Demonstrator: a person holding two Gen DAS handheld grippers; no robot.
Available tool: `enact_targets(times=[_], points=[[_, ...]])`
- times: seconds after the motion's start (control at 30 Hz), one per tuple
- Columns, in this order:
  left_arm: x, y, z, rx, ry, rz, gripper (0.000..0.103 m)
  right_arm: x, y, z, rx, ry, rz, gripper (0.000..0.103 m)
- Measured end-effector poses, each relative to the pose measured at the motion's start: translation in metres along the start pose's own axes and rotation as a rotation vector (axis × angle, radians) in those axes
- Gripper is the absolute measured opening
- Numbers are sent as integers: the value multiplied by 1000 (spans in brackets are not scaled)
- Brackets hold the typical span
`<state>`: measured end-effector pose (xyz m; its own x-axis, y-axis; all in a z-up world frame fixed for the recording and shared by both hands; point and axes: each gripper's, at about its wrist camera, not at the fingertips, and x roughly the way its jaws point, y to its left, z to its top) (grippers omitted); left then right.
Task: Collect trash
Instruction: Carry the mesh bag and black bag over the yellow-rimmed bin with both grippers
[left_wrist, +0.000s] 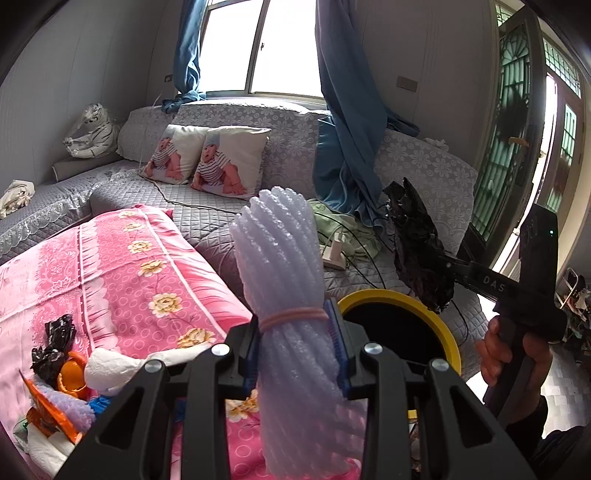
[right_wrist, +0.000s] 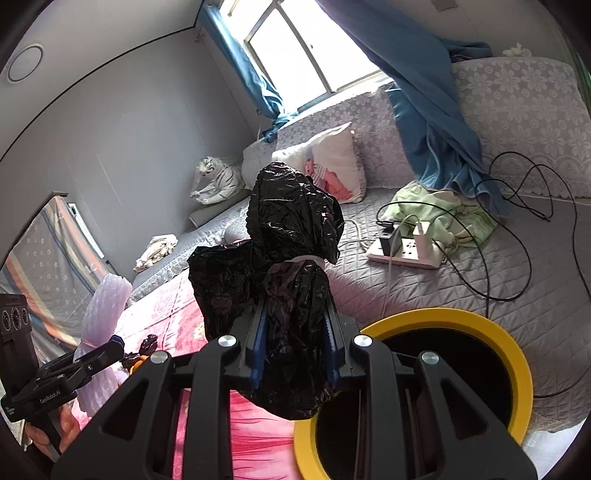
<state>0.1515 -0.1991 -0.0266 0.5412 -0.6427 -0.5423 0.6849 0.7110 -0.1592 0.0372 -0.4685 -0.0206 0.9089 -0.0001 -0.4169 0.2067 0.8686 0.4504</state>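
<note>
Both grippers loaded beside the yellow bin

Right now your left gripper is clamped on a bundle of white foam netting, tied with a pink rubber band just at the fingers, and the bundle stands upright above the pink floral blanket. Your right gripper is closed around a crumpled black plastic bag, held up near the rim of the yellow-rimmed bin, partly over its near edge. More trash lies on the blanket at your left: a white tissue wad, an orange wrapper, orange peel and black plastic scraps. Behind the bin, a white power strip sits on the grey quilted sofa.
</note>
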Motion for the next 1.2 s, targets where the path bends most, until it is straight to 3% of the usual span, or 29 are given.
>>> enact_targets(times=[0.4,0.63,1.2], points=[[60,-57,9,63,75,-142,30,-11,-43,-2,49,-4,-173,25],[93,-80,-1,74,133,-172,30,-12,-69,-7,91,13,-259,25],[145,-110,-19,80,239,-206,30,-6,-92,-18,140,69,-290,26]])
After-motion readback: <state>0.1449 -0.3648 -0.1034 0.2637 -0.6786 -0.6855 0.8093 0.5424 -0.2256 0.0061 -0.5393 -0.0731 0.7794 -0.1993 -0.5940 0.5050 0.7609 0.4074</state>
